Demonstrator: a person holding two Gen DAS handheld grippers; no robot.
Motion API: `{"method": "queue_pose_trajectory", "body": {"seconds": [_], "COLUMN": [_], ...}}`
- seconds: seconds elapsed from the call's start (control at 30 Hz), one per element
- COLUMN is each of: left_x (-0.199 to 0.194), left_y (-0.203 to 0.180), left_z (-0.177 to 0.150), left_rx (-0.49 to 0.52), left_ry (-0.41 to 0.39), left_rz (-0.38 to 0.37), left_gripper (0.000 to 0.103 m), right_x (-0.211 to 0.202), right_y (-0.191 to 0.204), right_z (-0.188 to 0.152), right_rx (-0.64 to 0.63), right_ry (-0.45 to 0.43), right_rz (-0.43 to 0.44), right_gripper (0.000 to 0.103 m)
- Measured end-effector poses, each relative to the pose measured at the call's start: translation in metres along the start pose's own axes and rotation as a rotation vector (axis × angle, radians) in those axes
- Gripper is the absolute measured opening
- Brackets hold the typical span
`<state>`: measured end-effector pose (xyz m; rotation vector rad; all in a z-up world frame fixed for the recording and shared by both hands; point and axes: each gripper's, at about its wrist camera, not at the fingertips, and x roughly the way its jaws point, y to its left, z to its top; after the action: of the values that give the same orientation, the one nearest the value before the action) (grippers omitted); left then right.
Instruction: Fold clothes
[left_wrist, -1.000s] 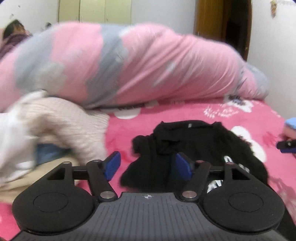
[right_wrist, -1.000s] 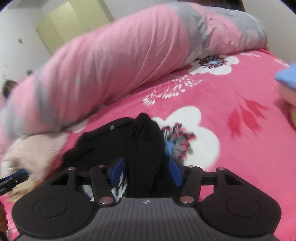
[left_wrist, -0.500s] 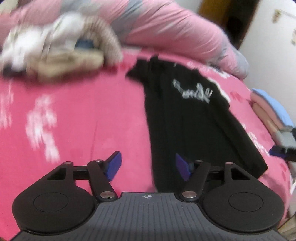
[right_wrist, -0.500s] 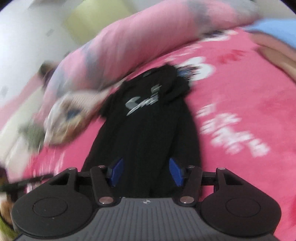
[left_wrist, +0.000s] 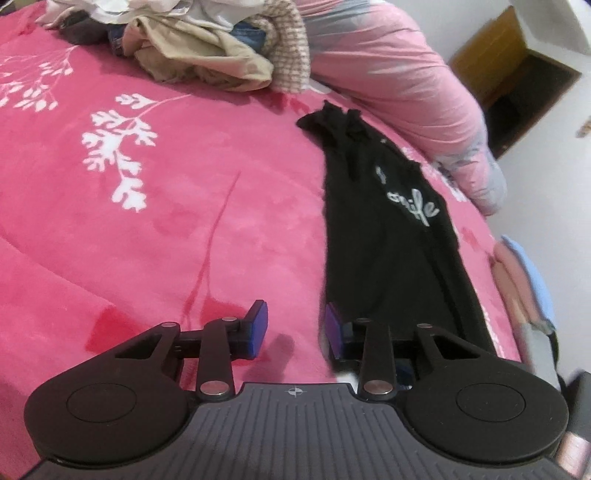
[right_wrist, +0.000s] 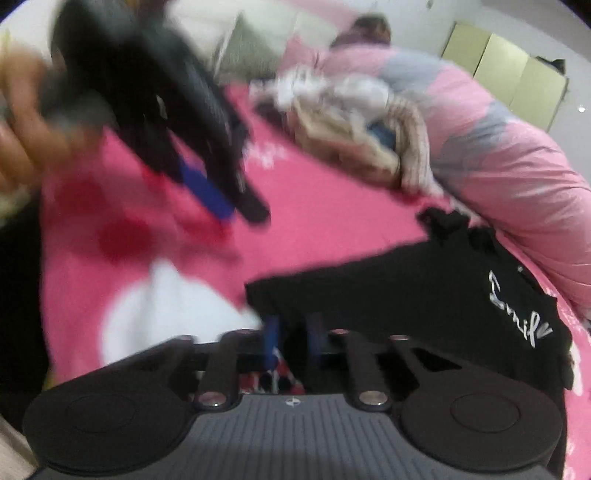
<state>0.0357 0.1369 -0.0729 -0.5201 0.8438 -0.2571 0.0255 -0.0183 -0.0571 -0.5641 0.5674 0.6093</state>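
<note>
A black shirt (left_wrist: 388, 236) with pale lettering lies stretched out long on the pink flowered bedspread (left_wrist: 166, 206). My left gripper (left_wrist: 295, 326) hovers at the shirt's near hem, its jaws closing. Only bedspread lies between them, and the shirt's edge sits by the right pad. In the right wrist view, my right gripper (right_wrist: 293, 339) is shut on the near corner of the black shirt (right_wrist: 424, 288), with dark cloth pinched between the pads. The left gripper (right_wrist: 229, 206) shows there blurred at upper left, held by a hand (right_wrist: 22, 136).
A heap of unfolded clothes (left_wrist: 207, 51) lies at the far side of the bed against a rolled pink and grey duvet (left_wrist: 388, 74). A folded stack in blue and pink (left_wrist: 524, 280) sits right of the shirt. A brown doorway (left_wrist: 517, 70) stands beyond.
The shirt, bunched a second ago, now lies drawn out long. The left gripper has come back to the near hem and narrowed. The right gripper has rolled, swung aside and shut on the shirt's corner.
</note>
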Motion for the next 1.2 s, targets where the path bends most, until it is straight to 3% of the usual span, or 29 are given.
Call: {"method": "queue_pose_trajectory", "body": {"seconds": [0.1,0.27,0.43,0.57,0.7,0.9,1.1,1.17,1.2], "left_x": [-0.003,0.013,0.041,0.057,0.076,0.097,0.110,0.110,0.110], "left_y": [-0.005,-0.029,-0.035,-0.020,-0.004,0.021,0.015,0.014,0.013], "left_z": [-0.007,-0.024,-0.030,-0.017,-0.008,-0.002,0.000,0.000,0.000], "left_rx": [0.100,0.299,0.245,0.051,-0.131,-0.411,-0.423,-0.424,-0.424], "left_ry": [-0.021,0.042,0.073,0.088,0.114,0.125,0.142,0.142,0.142], "left_rz": [-0.043,-0.103,-0.128,-0.222,-0.288,-0.408,-0.378,-0.360,-0.351], "left_gripper": [0.035,0.041,0.041,0.041,0.041,0.041,0.037,0.030,0.021], "right_x": [-0.005,-0.012,0.003,0.017,0.019,0.018,0.006,-0.006,-0.013], "right_y": [-0.027,-0.096,-0.134,-0.146,-0.148,-0.146,-0.136,-0.127,-0.122], "right_z": [-0.005,-0.037,-0.087,-0.115,-0.124,-0.123,-0.104,-0.091,-0.084], "right_rx": [0.182,0.717,1.153,1.358,1.404,1.352,1.157,1.013,0.933], "right_ry": [-0.018,-0.044,-0.051,-0.059,-0.092,-0.104,-0.107,-0.118,-0.124], "right_rz": [0.030,0.187,0.373,0.501,0.542,0.543,0.447,0.354,0.301], "right_gripper": [0.002,0.002,0.002,0.002,0.002,0.002,0.004,0.005,0.005]}}
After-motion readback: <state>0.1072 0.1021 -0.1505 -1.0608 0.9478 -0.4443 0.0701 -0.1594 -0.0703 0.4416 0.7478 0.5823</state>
